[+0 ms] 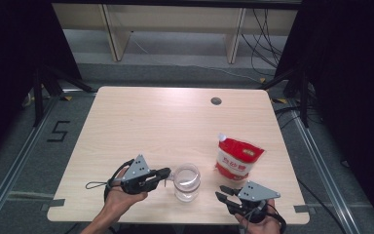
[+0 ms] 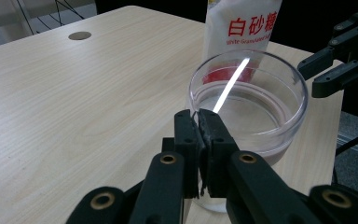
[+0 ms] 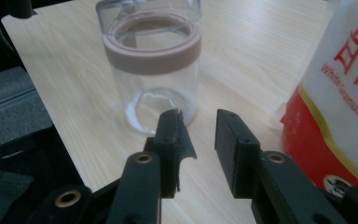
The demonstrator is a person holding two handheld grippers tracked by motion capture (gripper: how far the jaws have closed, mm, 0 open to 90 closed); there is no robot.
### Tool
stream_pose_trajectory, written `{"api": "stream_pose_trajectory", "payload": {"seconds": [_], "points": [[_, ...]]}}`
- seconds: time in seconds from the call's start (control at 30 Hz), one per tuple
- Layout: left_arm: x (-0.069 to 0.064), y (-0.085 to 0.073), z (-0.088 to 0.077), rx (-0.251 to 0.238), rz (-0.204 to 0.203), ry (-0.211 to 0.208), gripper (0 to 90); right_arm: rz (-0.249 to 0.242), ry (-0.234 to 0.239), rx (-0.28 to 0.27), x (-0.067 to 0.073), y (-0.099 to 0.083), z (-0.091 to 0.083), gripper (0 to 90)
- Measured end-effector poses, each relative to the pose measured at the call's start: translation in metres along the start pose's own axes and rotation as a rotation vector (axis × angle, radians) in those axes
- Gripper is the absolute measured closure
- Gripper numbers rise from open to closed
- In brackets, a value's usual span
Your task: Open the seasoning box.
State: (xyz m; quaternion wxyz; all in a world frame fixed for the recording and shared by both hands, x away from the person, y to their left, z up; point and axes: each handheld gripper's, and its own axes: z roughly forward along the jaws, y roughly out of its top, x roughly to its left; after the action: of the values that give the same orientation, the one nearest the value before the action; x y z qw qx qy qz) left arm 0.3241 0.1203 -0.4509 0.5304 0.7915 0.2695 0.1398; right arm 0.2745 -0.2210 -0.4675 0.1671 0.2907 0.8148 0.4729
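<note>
My left claw (image 1: 167, 172) pinches the rim of the glass jar (image 1: 187, 182) near the worktop's (image 1: 141, 122) front edge; my right claw (image 1: 223, 192) hangs unclenched and empty beside the sugar bag (image 1: 237, 158).

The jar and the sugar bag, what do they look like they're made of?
Jar: clear, glossy glass or hard plastic, since the table shows through; a matte pinkish band, possibly rubber, rings its neck. Sugar bag: thin, shiny red-and-white printed plastic film, creased.
</note>
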Motion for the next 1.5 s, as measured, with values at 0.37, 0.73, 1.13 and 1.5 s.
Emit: {"api": "stream_pose_trajectory", "payload": {"seconds": [0.37, 0.73, 1.13, 1.5], "points": [[0.000, 0.000, 0.000, 0.001, 0.005, 0.002, 86.3, -0.065, 0.012, -0.004, 0.009, 0.014, 0.014, 85.6], [0.002, -0.001, 0.000, -0.001, 0.035, -0.005, 86.5, -0.118, 0.027, -0.016, 0.014, 0.029, 0.028, 89.5], [0.002, -0.002, -0.001, -0.006, 0.005, 0.001, 82.0, -0.150, 0.036, -0.049, 0.017, 0.040, 0.035, 89.6], [0.005, -0.017, -0.015, 0.020, 0.031, 0.009, 46.8, -0.172, 0.044, -0.058, 0.017, 0.047, 0.037, 88.2]]}}
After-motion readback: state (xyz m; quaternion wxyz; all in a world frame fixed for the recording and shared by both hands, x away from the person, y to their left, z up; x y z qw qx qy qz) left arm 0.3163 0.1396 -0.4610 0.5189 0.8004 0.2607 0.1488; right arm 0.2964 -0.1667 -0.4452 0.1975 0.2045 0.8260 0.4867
